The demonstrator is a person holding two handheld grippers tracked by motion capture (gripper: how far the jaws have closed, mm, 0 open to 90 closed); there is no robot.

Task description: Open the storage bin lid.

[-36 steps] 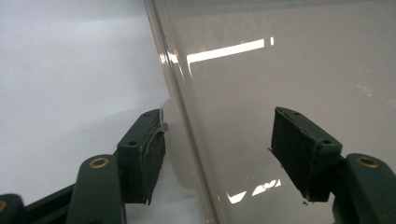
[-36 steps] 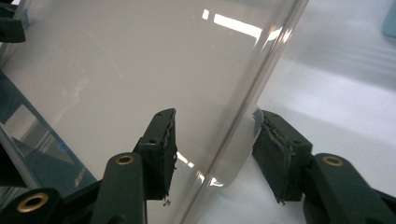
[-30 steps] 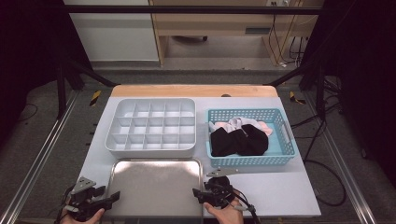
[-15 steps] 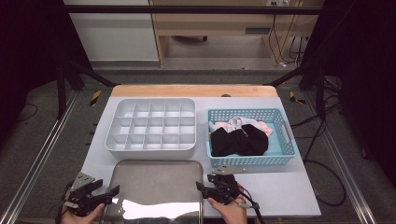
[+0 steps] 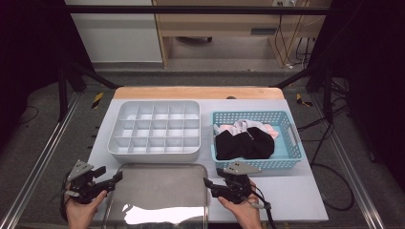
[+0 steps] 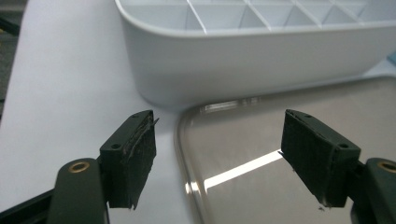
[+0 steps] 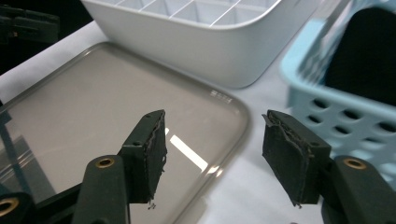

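Change since earlier frame: both tools are sitting slightly closer to the metal tray's two near corners than half a second ago; basket and organiser are lying unchanged.
Left tool (image 5: pixel 113 179): jaws are standing wide apart and gripping nothing; in the left gripper view (image 6: pixel 217 156) they are straddling the tray's near-left rim.
Right tool (image 5: pixel 208 184): jaws are likewise spread wide and empty; in the right gripper view (image 7: pixel 212 154) they are bracketing the tray's near-right corner.
Metal tray (image 5: pixel 157 174): lying flat and bare on the white surface (image 5: pixel 296 191), just in front of the organiser, between the two tools.
Compartment organiser (image 5: pixel 155 155): white, every cell appearing empty, standing just behind the tray.
Blue basket (image 5: pixel 296 157): standing beside the organiser, holding a heap of black, white and pink garments (image 5: pixel 243 143).
Step in hand: judged an approach, both tools squaring up to the tray, nothing gripped yet.
Next move: probably each tool needing to slide one jaw under the thin rim and close; lifting would call for both sides rising together to keep the tray level.
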